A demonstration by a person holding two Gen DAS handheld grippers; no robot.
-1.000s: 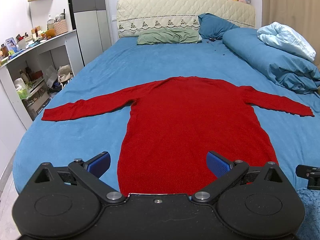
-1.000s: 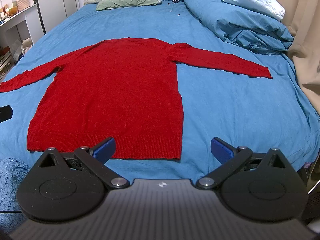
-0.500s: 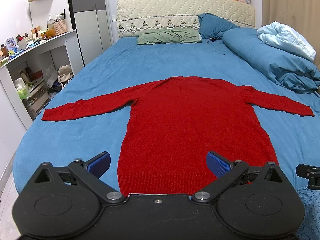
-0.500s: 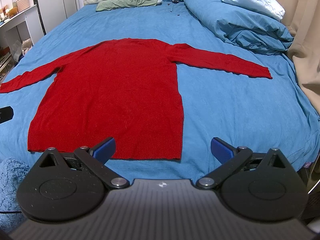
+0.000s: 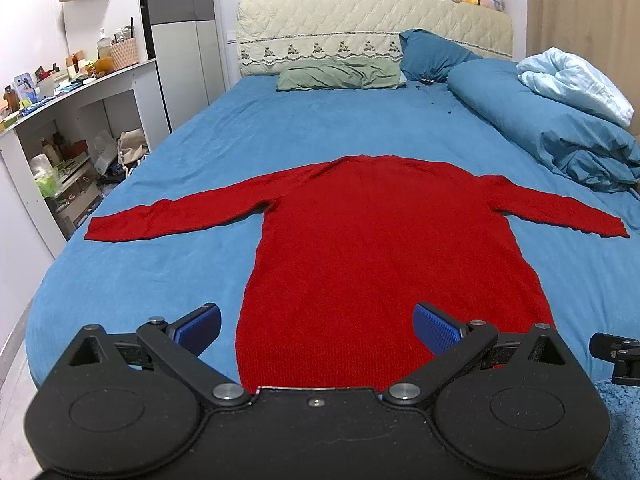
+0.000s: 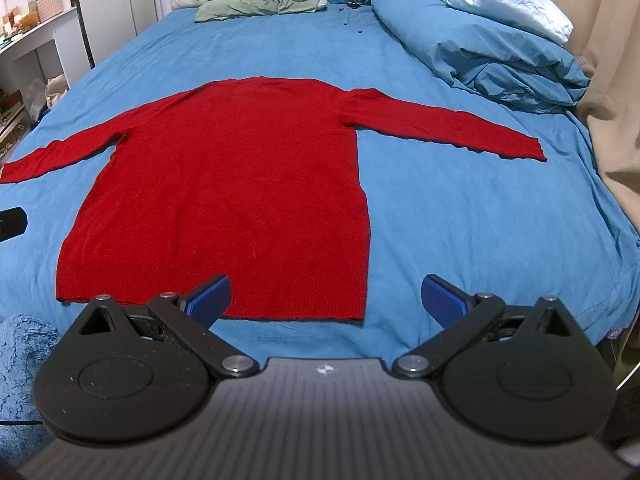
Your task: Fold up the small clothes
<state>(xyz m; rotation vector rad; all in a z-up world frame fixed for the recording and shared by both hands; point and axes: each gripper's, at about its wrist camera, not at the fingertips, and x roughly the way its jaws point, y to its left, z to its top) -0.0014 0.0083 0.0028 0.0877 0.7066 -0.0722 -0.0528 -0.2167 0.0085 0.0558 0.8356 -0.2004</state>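
Just above both wide-open, empty grippers, left (image 5: 316,326) and right (image 6: 325,294), lies the sweater (image 5: 384,264), long axis running up-frame, hem nearest.

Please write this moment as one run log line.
red sweater: flat on bed, unfolded | left tongs: open | right tongs: open

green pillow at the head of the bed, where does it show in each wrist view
Left wrist view: the flat green fabric pillow lies upper centre, under the cream quilted headboard.
Right wrist view: it sits at the top, left of centre.
Shared landmark: the red knitted sweater spread on the bed.
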